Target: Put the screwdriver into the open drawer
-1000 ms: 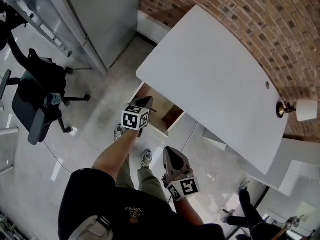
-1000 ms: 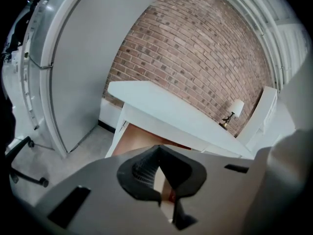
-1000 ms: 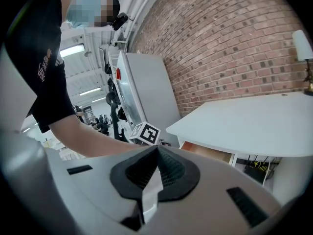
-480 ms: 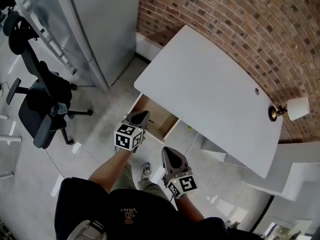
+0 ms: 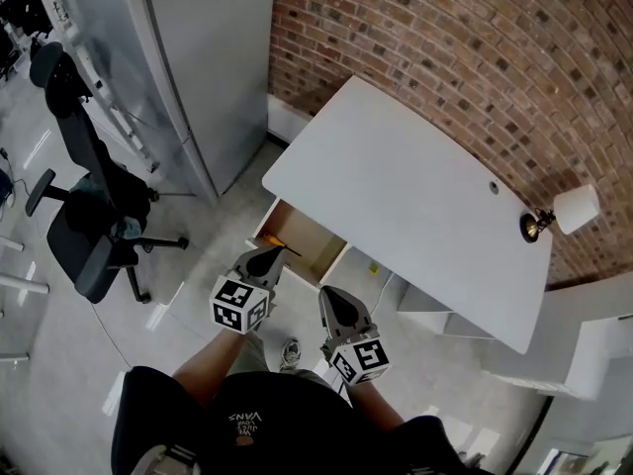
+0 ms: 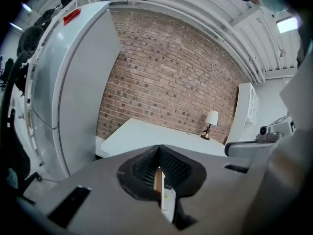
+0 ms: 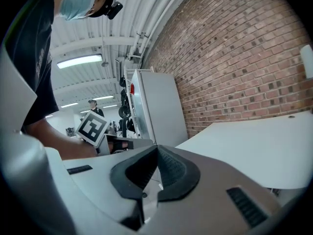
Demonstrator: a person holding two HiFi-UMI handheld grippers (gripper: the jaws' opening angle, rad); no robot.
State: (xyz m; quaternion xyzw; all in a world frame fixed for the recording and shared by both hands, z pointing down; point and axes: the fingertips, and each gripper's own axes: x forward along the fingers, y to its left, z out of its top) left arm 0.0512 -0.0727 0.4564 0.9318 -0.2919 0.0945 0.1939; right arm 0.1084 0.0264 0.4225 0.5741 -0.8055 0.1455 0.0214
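**Screwdriver apparently in the drawer; both grippers closed and empty**

The left gripper (image 5: 265, 259) is seen with its jaws brought fully together. Nothing is gripped: in the left gripper view only a sliver of background shows behind the meeting tips. The right gripper (image 5: 332, 300) is likewise closed tip to tip, with nothing held. Both are carried in front of the person, clear of the furniture.

The open drawer (image 5: 309, 247) is pulled out from under the white desk (image 5: 415, 196), at 12 o'clock from the left gripper. A small orange object, judged to be the screwdriver (image 5: 274, 242), lies on the drawer floor near its left front corner. It is too small for its exact position to be read. The placing step is therefore judged done.

Several risks remain from here:

- The drawer stands open at leg height just in front of the person, so it could be struck by a knee or a foot if a step were taken towards 12 o'clock.
- The tool appears to sit close to the front edge. If the drawer were jolted or shut sharply, the tool could roll or slide.
- The office chair (image 5: 94, 236) stands at 9 o'clock, and could be backed into if a retreat were made without looking.
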